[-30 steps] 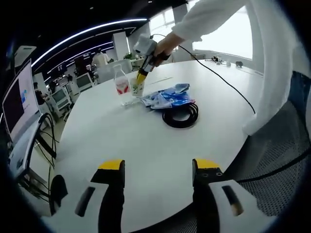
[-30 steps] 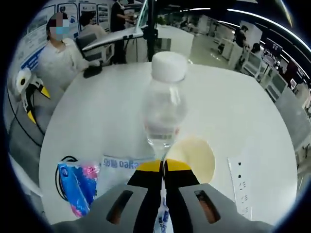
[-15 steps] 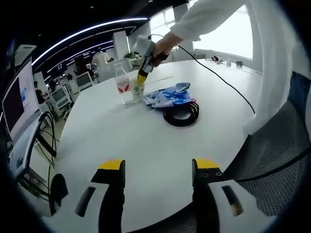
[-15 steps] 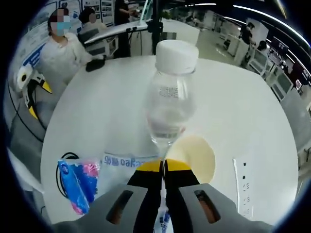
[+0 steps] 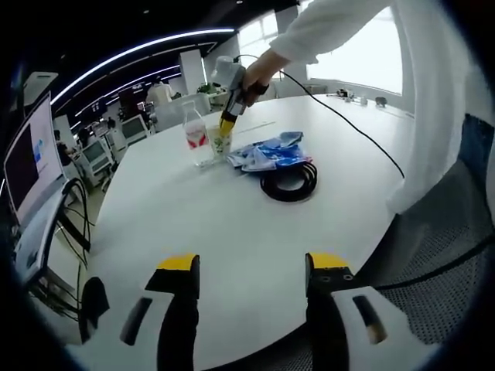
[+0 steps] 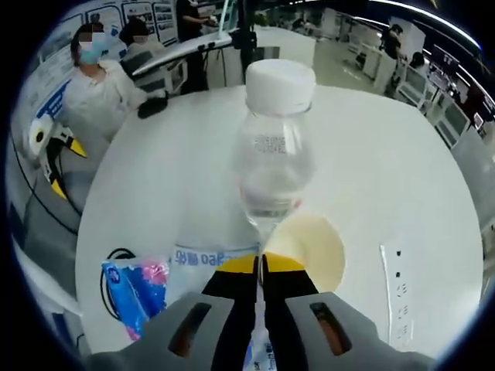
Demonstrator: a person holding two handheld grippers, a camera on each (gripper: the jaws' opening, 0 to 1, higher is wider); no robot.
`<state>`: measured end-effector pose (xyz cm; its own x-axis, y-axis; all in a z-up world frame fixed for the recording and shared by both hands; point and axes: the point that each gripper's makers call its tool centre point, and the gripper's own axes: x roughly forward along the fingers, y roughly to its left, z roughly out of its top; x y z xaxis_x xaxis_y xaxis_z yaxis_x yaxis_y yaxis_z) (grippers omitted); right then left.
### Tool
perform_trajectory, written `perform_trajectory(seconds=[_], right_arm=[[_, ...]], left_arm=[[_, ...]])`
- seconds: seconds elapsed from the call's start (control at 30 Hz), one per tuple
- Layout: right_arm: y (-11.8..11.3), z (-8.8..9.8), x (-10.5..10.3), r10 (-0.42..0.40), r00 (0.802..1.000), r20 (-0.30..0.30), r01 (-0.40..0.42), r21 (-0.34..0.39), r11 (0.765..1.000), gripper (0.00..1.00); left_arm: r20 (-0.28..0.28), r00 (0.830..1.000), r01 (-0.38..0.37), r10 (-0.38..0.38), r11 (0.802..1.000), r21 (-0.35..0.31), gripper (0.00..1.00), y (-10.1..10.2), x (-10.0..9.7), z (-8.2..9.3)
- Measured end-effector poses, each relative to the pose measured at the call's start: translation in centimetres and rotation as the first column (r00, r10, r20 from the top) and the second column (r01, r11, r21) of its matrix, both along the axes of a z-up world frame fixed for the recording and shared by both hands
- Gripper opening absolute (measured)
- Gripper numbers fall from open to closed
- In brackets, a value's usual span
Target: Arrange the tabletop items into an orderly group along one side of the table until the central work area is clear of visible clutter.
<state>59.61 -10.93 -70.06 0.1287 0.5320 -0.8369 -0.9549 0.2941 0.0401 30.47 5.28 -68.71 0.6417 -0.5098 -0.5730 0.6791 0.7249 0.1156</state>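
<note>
Left gripper view puts your left gripper (image 5: 251, 272) at the near edge of the round white table (image 5: 201, 224), its yellow-tipped jaws spread wide with nothing between them. Well ahead of those jaws, across bare tabletop, sits the cluster: a clear plastic water bottle (image 5: 193, 135) with a red label, just right of it a pale paper cup (image 5: 220, 140), then crinkly blue plastic packets (image 5: 267, 153), and nearest you a coil of black cable (image 5: 288, 182) touching the packets. Your right gripper (image 5: 230, 116) reaches down onto the cup's rim; how much of the cup it covers is hard to make out at that distance.

Right gripper view shows, at the left, the same glossy blue-and-pink packets (image 6: 133, 292) cut off by the picture's edge, with the black coil (image 6: 112, 263) half hidden behind them. At centre the smooth bottle (image 6: 274, 151) with its white cap stands upright just beyond your right gripper (image 6: 261, 267), whose jaws are pinched together on the rim of the paper cup (image 6: 313, 251); the cup's cream inside opens to the right of the tips. Farther right, a white power strip (image 6: 398, 297) lies flat.
</note>
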Motion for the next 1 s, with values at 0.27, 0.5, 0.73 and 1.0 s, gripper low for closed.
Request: perform_trajectory(seconds=[0.27, 0.5, 0.73, 1.0], right_arm=[[-0.2, -0.1, -0.2, -0.016, 1.000, -0.002, 0.016, -0.010, 1.000, 0.07], [-0.4, 0.6, -0.6, -0.042, 0.999, 0.006, 0.042, 0.005, 0.999, 0.17], [-0.5, 1.7, -1.4, -0.089, 0.996, 0.015, 0.088, 0.042, 0.995, 0.29], [-0.9, 2.8, -2.3, -0.136, 0.991, 0.013, 0.135, 0.058, 0.989, 0.41]], left_arm=[[0.000, 1.000, 0.000, 0.000, 1.000, 0.001, 0.55, 0.0, -0.1, 0.0], [0.000, 1.000, 0.003, -0.003, 1.000, 0.002, 0.55, 0.0, -0.1, 0.0], [0.005, 1.000, 0.006, -0.006, 1.000, 0.005, 0.55, -0.1, -0.2, 0.1], [0.013, 1.000, 0.005, -0.005, 1.000, 0.008, 0.55, 0.0, -0.2, 0.1]])
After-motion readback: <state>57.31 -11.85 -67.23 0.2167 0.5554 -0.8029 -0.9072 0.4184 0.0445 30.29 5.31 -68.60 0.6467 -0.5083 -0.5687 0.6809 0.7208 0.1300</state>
